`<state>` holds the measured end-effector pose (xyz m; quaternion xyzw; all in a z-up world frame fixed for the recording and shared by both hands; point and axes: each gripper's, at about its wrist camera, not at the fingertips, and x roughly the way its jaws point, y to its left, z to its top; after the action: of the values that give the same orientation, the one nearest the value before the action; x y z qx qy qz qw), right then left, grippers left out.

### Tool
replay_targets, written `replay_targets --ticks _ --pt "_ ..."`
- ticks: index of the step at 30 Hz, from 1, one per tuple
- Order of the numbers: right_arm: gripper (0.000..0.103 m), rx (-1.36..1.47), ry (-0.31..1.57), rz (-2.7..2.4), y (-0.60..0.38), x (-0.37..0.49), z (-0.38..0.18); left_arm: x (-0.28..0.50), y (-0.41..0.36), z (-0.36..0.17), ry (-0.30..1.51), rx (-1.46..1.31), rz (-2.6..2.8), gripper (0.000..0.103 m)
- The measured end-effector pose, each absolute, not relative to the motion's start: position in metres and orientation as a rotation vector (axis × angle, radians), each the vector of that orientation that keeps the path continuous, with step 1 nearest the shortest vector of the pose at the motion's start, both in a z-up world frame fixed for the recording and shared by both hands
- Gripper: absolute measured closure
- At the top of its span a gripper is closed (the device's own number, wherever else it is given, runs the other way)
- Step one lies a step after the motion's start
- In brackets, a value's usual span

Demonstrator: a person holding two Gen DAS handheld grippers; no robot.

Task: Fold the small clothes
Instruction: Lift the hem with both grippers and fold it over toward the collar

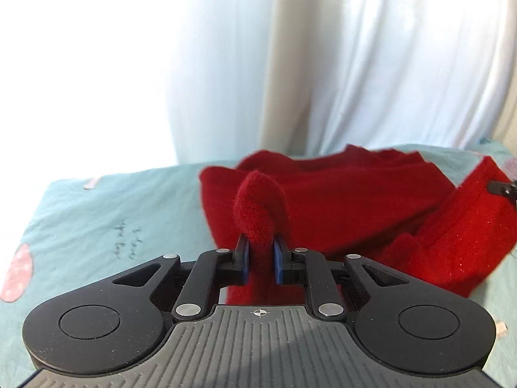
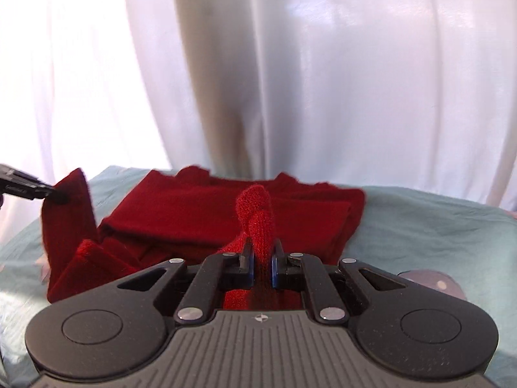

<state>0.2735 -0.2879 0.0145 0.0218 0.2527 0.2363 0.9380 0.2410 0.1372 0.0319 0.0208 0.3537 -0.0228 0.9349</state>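
**Red knit pinched at two edges over a teal sheet**

Red knit garment point(image 1: 339, 200) lies partly folded on a teal sheet point(image 1: 97, 226), with its near edge raised off the surface by both tools.

Left gripper point(image 1: 261, 252) is clenched on a bunched fold of the garment: the cloth rises between the blue pads point(image 1: 278, 260) as a rounded hump and hangs down behind them toward the camera. In the right wrist view this same gripper shows at the far left edge as a dark tip touching a raised corner of the cloth.

Right gripper point(image 2: 261, 258) is likewise clamped on the garment point(image 2: 200, 213), a narrow tongue of knit standing upright between its pads point(image 2: 275, 266). In the left wrist view its dark tip appears at the far right edge, against a lifted flap of red.

Between the two pinched points the cloth sags in loose folds, while the far part lies flat in layers on the sheet point(image 2: 420, 226), near its back edge. The sheet carries printed shapes: a pink dotted one point(image 1: 16, 274) at the left, some dark script point(image 1: 124, 242) beside the garment, and a greyish dotted one point(image 2: 433, 281) on the right.

White curtains point(image 2: 290, 80) hang behind the surface, brightly backlit.
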Motion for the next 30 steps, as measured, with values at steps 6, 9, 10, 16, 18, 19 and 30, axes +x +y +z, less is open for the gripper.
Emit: replay_targets --ticks 6,9,10,16,18,19,30 --pt "0.093 0.091 0.677 0.396 -0.281 0.305 -0.020 0.269 0.159 -0.029 0.894 -0.025 0.026 0.083" --pt "0.089 0.163 0.741 0.431 -0.284 0.307 -0.034 0.263 0.169 -0.053 0.940 -0.083 -0.028 0.068" --pt "0.079 0.180 0.753 0.452 -0.285 0.308 -0.035 0.261 0.169 -0.058 0.946 -0.101 -0.049 0.061" --pt "0.054 0.178 0.801 0.524 -0.265 0.315 -0.042 0.268 0.175 -0.068 0.956 -0.198 -0.087 0.060" --pt "0.082 0.149 0.795 0.533 -0.259 0.313 -0.040 0.269 0.176 -0.067 0.956 -0.202 -0.060 0.078" --pt "0.094 0.125 0.779 0.525 -0.256 0.309 -0.038 0.268 0.177 -0.066 0.954 -0.204 -0.046 0.083" --pt "0.095 -0.030 0.551 0.460 -0.236 0.253 0.029 0.244 0.141 0.001 0.832 -0.037 0.046 0.086"
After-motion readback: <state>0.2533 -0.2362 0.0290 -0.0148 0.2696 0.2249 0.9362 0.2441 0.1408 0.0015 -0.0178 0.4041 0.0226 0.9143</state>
